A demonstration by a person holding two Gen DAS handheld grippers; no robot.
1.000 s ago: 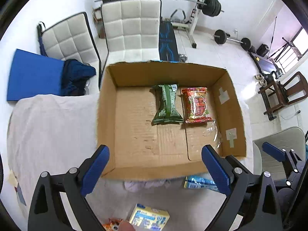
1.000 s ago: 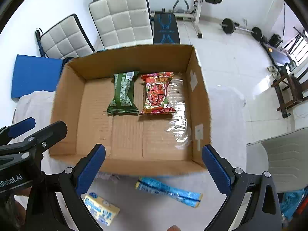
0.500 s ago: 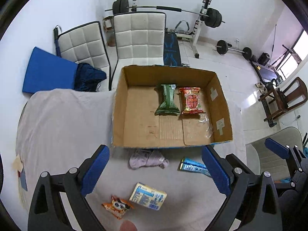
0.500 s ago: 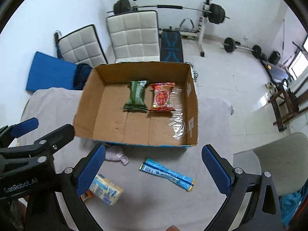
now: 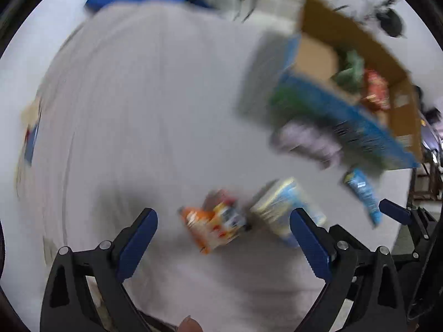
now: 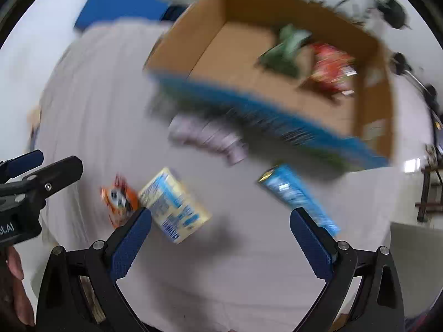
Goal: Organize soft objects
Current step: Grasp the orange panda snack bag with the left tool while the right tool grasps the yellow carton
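Both views are motion-blurred. My left gripper (image 5: 221,238) is open and empty, low over the grey cloth, with an orange snack packet (image 5: 214,225) between its fingers and a yellow-blue pack (image 5: 288,207) by its right finger. My right gripper (image 6: 221,238) is open and empty; the yellow-blue pack (image 6: 173,203) lies by its left finger, the orange packet (image 6: 119,197) left of that, and a blue wrapper (image 6: 297,193) by its right finger. The cardboard box (image 6: 213,41) holds a green packet (image 6: 288,49) and a red packet (image 6: 331,67). A pale crumpled cloth (image 6: 207,138) lies before the box.
The box (image 5: 318,55) stands at the right rear of the cloth-covered table (image 5: 138,110). The blue wrapper (image 5: 362,193) and pale cloth (image 5: 307,141) lie near its front wall. A blue mat (image 6: 121,8) is behind the table. My left gripper (image 6: 25,171) shows at the right wrist view's left edge.
Both grippers have swung down and to the left, away from the box and close over the loose packets on the cloth. Both stay open.
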